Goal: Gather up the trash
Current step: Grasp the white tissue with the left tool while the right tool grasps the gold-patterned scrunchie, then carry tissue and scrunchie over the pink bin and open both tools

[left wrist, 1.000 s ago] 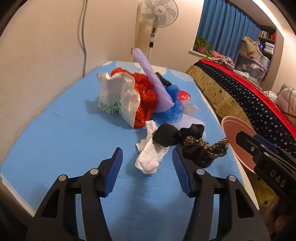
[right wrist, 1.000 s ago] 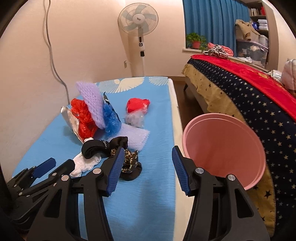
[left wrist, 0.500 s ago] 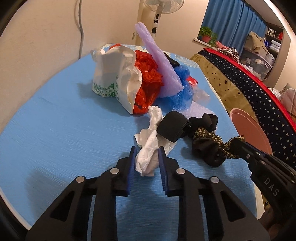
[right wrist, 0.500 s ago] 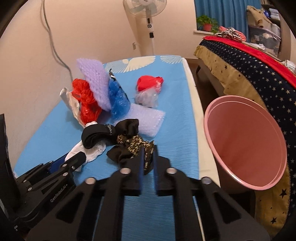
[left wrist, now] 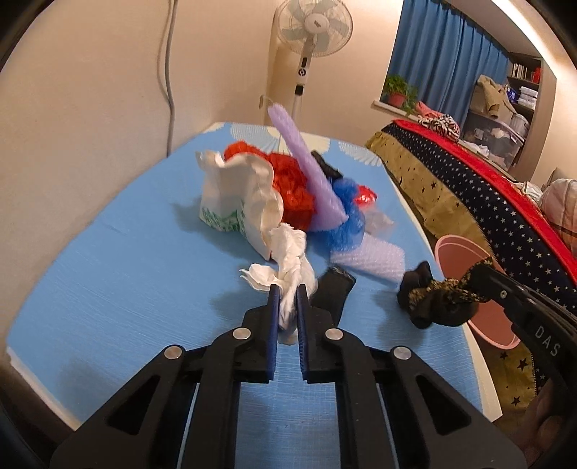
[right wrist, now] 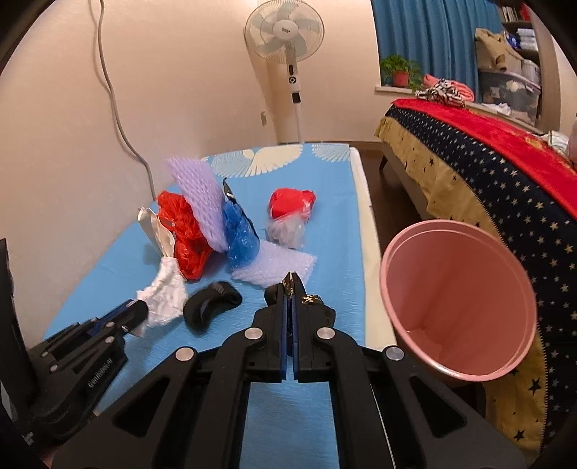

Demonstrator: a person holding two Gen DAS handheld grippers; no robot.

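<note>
My left gripper (left wrist: 287,288) is shut on a crumpled white tissue (left wrist: 290,252), lifted a little off the blue mat (left wrist: 126,274). My right gripper (right wrist: 289,286) is shut on a black and gold patterned cloth (right wrist: 313,302), which also shows in the left wrist view (left wrist: 438,299), held above the mat beside the pink bin (right wrist: 458,299). A black sock (right wrist: 211,308) lies on the mat between the grippers. A pile of plastic bags stays behind: white (left wrist: 234,194), red (left wrist: 292,187), blue (right wrist: 239,234), with a purple foam sheet (right wrist: 200,194).
A bubble wrap sheet (right wrist: 276,268) and a small red and clear bag (right wrist: 290,213) lie on the mat. A bed with a starred cover (right wrist: 505,187) stands on the right. A standing fan (right wrist: 285,32) is behind the mat by the wall.
Both grippers closed from open, the left on the tissue and the right on the patterned cloth. Both lifted their items, and the cloth moved right toward the bin, leaving the black sock behind.
</note>
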